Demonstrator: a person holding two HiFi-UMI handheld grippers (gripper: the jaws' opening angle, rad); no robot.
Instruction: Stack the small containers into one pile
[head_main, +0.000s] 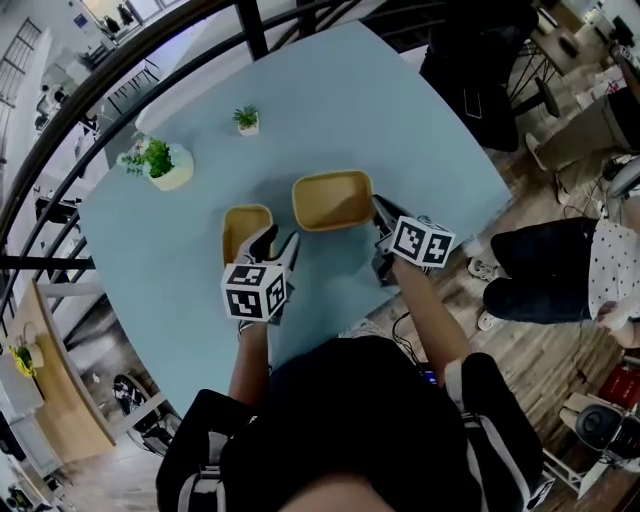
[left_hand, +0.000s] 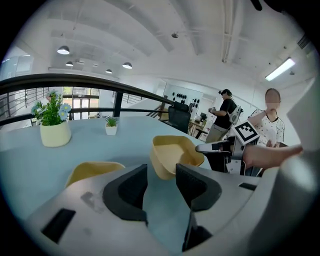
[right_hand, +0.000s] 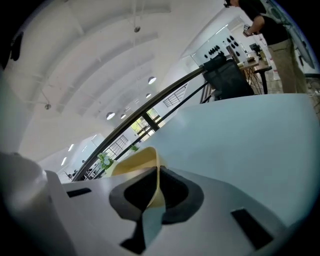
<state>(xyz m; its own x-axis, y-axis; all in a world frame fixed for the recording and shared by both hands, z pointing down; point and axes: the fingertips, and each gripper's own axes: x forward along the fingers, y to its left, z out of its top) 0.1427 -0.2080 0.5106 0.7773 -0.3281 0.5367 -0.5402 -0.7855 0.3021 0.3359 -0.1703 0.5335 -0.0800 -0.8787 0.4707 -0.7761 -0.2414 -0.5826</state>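
Two yellow containers stand on the light blue table (head_main: 400, 120). The larger container (head_main: 332, 199) (left_hand: 172, 155) is near the middle, and my right gripper (head_main: 380, 208) (right_hand: 157, 187) is shut on its right rim, the thin wall (right_hand: 135, 160) pinched between the jaws. In the left gripper view that container looks tilted. The smaller container (head_main: 246, 228) (left_hand: 92, 172) sits to its left. Just at the smaller container's near right corner, my left gripper (head_main: 275, 243) (left_hand: 161, 187) is open with nothing between its fingers.
A potted plant in a cream pot (head_main: 160, 163) (left_hand: 52, 125) and a tiny white-potted plant (head_main: 247, 120) (left_hand: 111, 125) stand at the far left of the table. A dark railing (head_main: 180, 30) curves behind. A seated person (head_main: 560, 260) is past the table's right edge.
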